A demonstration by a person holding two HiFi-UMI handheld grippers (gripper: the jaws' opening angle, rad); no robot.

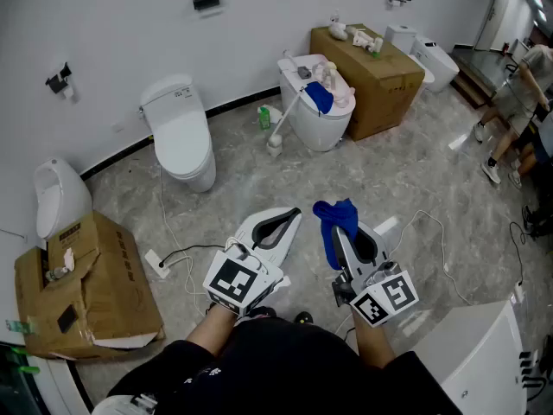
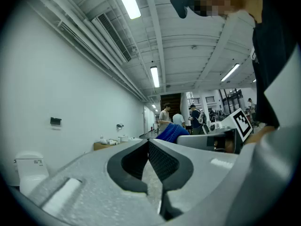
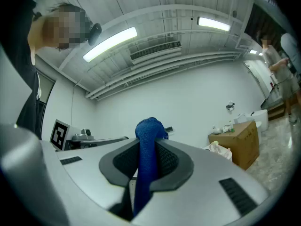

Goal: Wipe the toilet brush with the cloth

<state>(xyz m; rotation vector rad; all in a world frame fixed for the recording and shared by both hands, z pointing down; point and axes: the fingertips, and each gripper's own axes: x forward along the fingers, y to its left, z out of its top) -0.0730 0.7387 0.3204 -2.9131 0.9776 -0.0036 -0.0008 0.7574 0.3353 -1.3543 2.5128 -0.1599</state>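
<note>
Pinching the blue cloth (image 1: 333,219), right tongs (image 1: 346,236) point ahead; left tongs (image 1: 292,216) pressed together, empty. The toilet brush (image 1: 288,118) leans against a toilet (image 1: 327,124) at 12 o'clock, well apart. Advice: close in, steady its handle left, wipe downward with cloth.

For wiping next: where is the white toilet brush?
Head view, upper centre: the white toilet brush leans on a white toilet, beside a green bottle.
</note>
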